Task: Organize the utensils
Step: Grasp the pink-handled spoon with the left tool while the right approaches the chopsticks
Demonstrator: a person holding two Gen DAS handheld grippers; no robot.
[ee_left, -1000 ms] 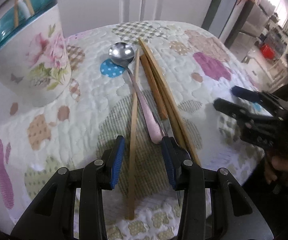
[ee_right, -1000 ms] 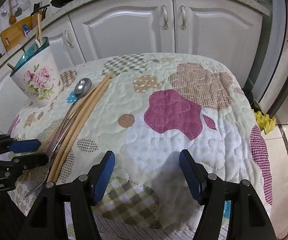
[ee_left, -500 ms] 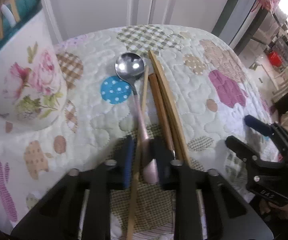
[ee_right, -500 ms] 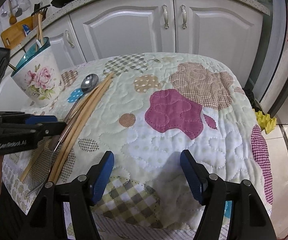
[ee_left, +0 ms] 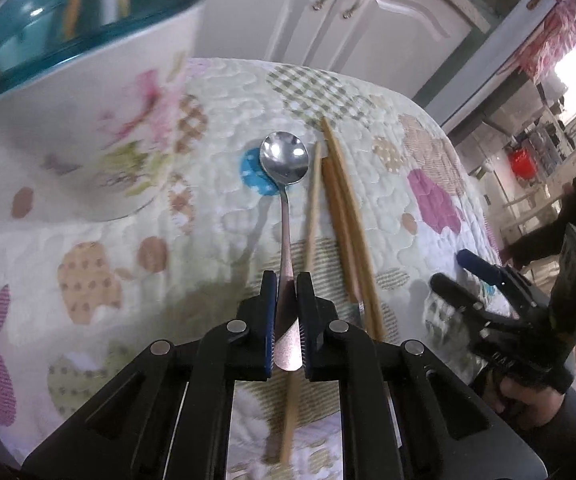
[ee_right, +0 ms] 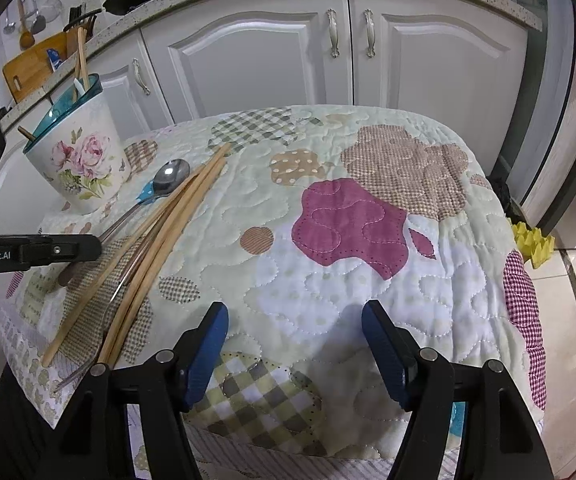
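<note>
I look over a small table covered by a quilted cream cloth [ee_right: 328, 288] with pink, tan and checked patches; white kitchen cabinet doors [ee_right: 248, 48] stand behind it.

At the far left corner of the table stands a tall white ceramic utensil holder [ee_right: 82, 168] printed with pink roses, its teal inside [ee_left: 68, 36] already holding a few wooden sticks.

My right gripper [ee_right: 295, 350] hangs over the near edge of the table, its blue-padded jaws spread wide with nothing between them, only quilt below.

My left gripper [ee_left: 287, 316] is near the left edge. Its jaws have just been closing and now pinch the pink handle of a long metal spoon [ee_left: 285, 160]. The spoon's shiny bowl points toward the holder and sits over a blue dotted patch, near the holder's base.

Just to the right of the spoon lie several long wooden chopsticks [ee_left: 344, 216], bunched roughly parallel and running from the near left edge toward the middle of the table. One separate chopstick [ee_left: 313, 200] lies nearest the spoon and passes under my left gripper.
</note>
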